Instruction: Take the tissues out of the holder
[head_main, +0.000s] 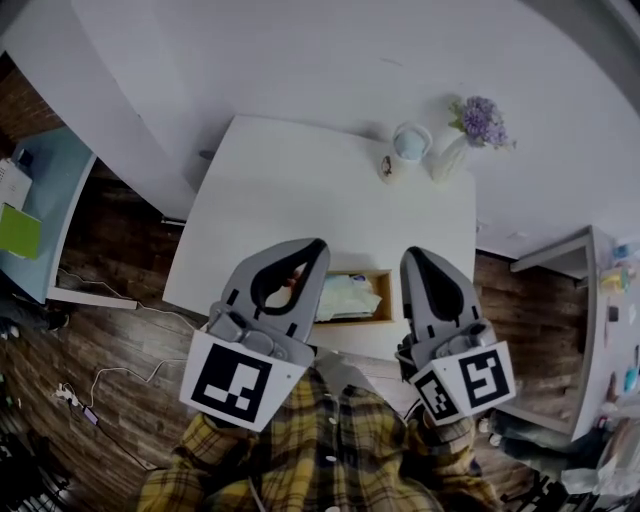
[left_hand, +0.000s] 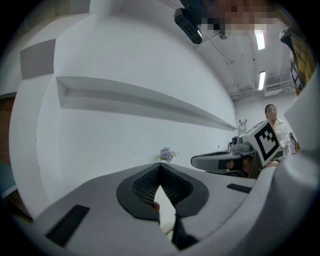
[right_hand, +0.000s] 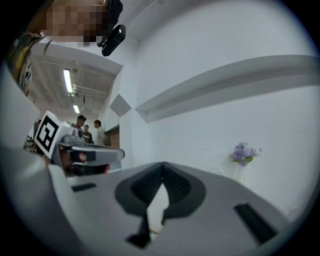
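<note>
A low wooden holder sits at the near edge of the white table, with a pale pack of tissues lying in it. Both grippers hang raised above the table's near edge. My left gripper is just left of the holder, its tips met and nothing between them. My right gripper is just right of the holder, also shut and empty. In the left gripper view the left gripper points level at the white wall. In the right gripper view the right gripper does the same.
At the table's far edge stand a vase of purple flowers, a pale round cup and a small jar. Wooden floor with cables lies left. A shelf unit stands right. People stand far behind.
</note>
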